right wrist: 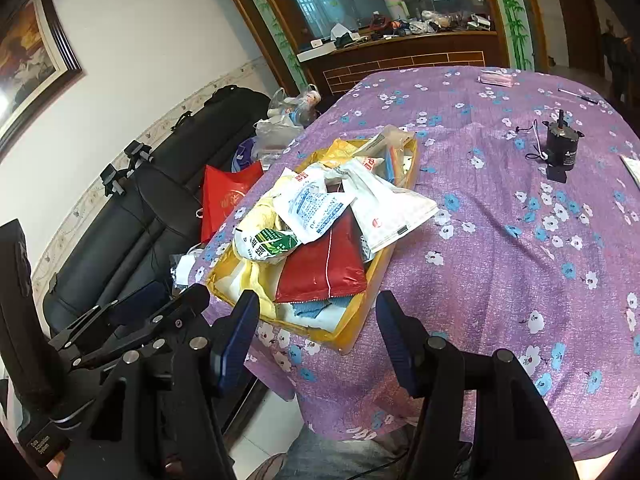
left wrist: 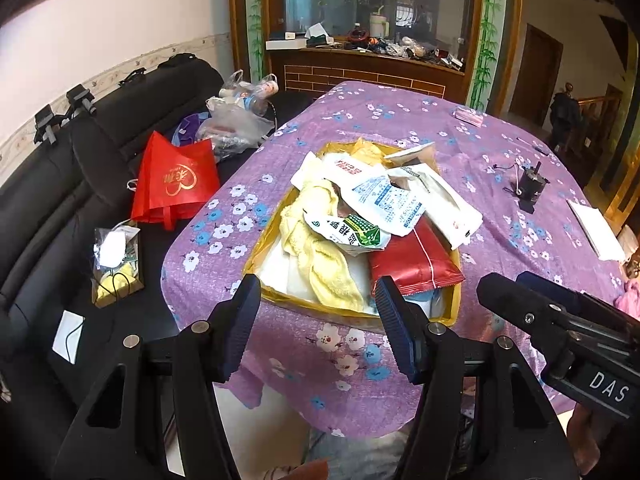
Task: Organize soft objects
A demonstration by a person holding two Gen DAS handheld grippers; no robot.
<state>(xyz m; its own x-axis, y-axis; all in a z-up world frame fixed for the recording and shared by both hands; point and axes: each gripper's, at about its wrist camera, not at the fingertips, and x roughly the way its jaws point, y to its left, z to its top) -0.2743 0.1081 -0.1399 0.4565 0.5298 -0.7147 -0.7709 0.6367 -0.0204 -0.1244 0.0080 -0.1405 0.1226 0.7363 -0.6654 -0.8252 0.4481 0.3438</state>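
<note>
Nearest your left-wrist lens, your left gripper [left wrist: 316, 324] hangs over the near edge of the table, its two ribbed blue pads spread wide with only purple cloth between them; it grips nothing. Your right gripper [right wrist: 316, 332] stands the same way in its own view: fingers released, nothing held, the tray's near corner showing in the gap at about 11 o'clock. From the left view, the right gripper's black body enters at 4 o'clock, just beside the tray's near right corner.

The soft goods sit heaped in a yellow tray [left wrist: 256, 252] on the flowered purple tablecloth [left wrist: 500, 152], at 12 o'clock from the left gripper and close to the table's near edge. In the heap you have:
- a pale yellow towel [left wrist: 316, 252] draped down the tray's left side;
- a red foil packet [left wrist: 412, 260] at the near right, overhanging the rim slightly;
- a white pouch with blue print [left wrist: 384, 200] on top, near the middle;
- a white and green packet [left wrist: 352, 232] resting on the towel;
- a white plastic bag [left wrist: 452, 208] spilling over the right rim onto the cloth.

Well apart from the tray, at 2 o'clock on the table, stands a small black motor [left wrist: 528, 184] with a cord. At 10 o'clock, off the table, a red shopping bag [left wrist: 176, 180] lies on the black sofa [left wrist: 52, 208], with clear plastic bags [left wrist: 236, 120] beyond it.
</note>
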